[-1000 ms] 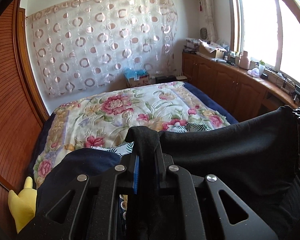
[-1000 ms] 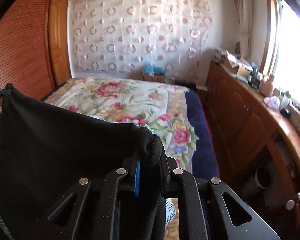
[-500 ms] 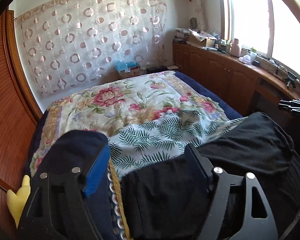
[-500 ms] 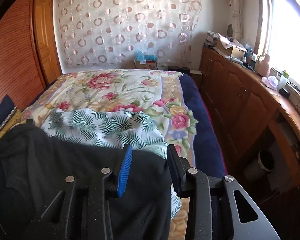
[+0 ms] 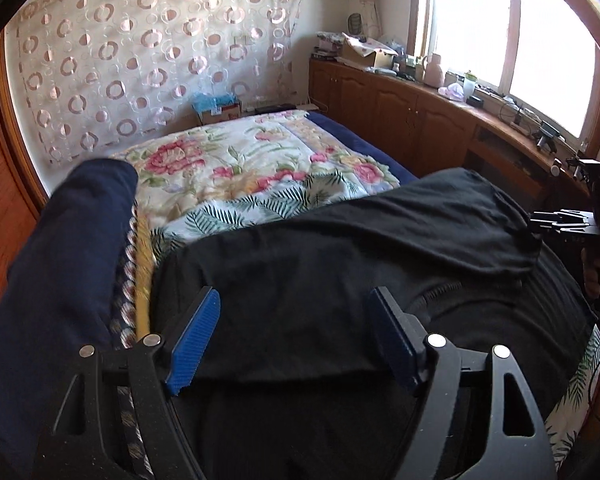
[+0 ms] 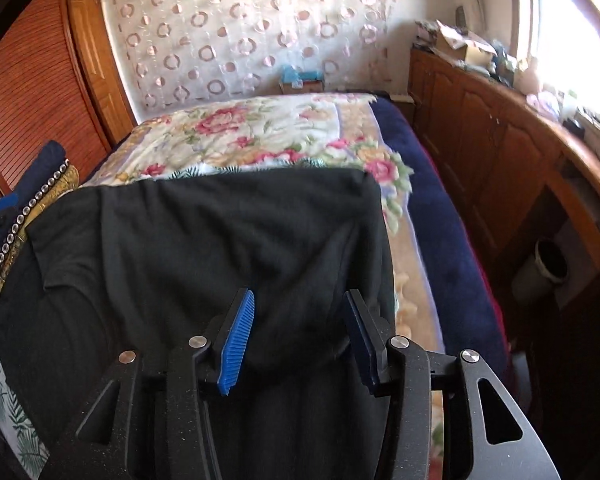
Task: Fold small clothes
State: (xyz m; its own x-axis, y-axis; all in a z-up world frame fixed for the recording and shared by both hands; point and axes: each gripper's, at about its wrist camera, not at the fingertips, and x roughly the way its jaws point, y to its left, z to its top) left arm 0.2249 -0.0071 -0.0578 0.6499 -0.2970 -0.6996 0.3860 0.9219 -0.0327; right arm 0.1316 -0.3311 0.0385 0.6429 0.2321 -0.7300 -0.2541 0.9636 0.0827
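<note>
A black garment (image 5: 340, 264) lies folded over on the bed, its top layer covering the lower one. It also fills the near part of the right wrist view (image 6: 220, 240). My left gripper (image 5: 296, 336) is open and empty, its blue pads just above the garment's near left part. My right gripper (image 6: 300, 336) is open and empty over the garment's near right part. The right gripper also shows at the right edge of the left wrist view (image 5: 556, 220).
A dark navy folded cloth (image 5: 68, 264) with a studded, gold-trimmed piece (image 6: 32, 204) lies left of the garment. The floral bedspread (image 5: 240, 164) stretches beyond. Wooden cabinets (image 6: 500, 152) run along the right; a wooden wardrobe (image 6: 28, 92) stands left. A bin (image 6: 548, 268) sits on the floor.
Both grippers were shut on the black garment's corners, holding it up. They lowered it onto the bed, opened and let go, then drew back a little.
</note>
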